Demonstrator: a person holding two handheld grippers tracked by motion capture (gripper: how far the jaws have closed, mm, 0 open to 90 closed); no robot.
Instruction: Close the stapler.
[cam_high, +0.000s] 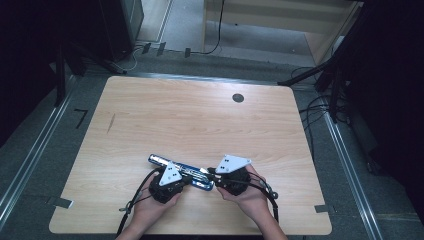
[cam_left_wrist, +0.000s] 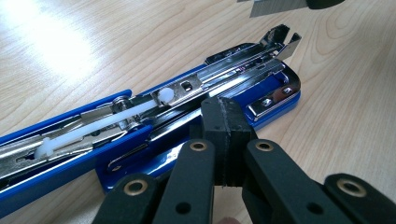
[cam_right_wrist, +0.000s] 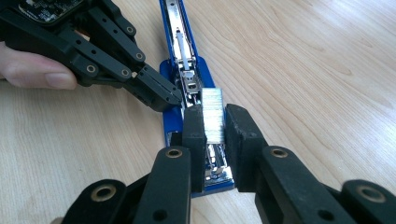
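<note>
A blue stapler (cam_high: 165, 161) lies swung open on the wooden table, its metal magazine (cam_left_wrist: 233, 70) facing up. My left gripper (cam_left_wrist: 223, 109) is shut with nothing between its jaws. Its tip rests against the side of the stapler's magazine (cam_right_wrist: 183, 79), as the right gripper view shows of the left gripper (cam_right_wrist: 170, 99). My right gripper (cam_right_wrist: 214, 123) is shut on a short silvery strip of staples (cam_right_wrist: 212, 112), held just above the magazine's front end. In the high view the left gripper (cam_high: 187, 180) and right gripper (cam_high: 210, 175) meet over the stapler near the table's front edge.
The table (cam_high: 200, 120) has a dark round hole (cam_high: 238, 98) at the back right and a faint dark mark (cam_high: 111, 123) at the left. Black stands and cables (cam_high: 320, 107) lie on the floor around it.
</note>
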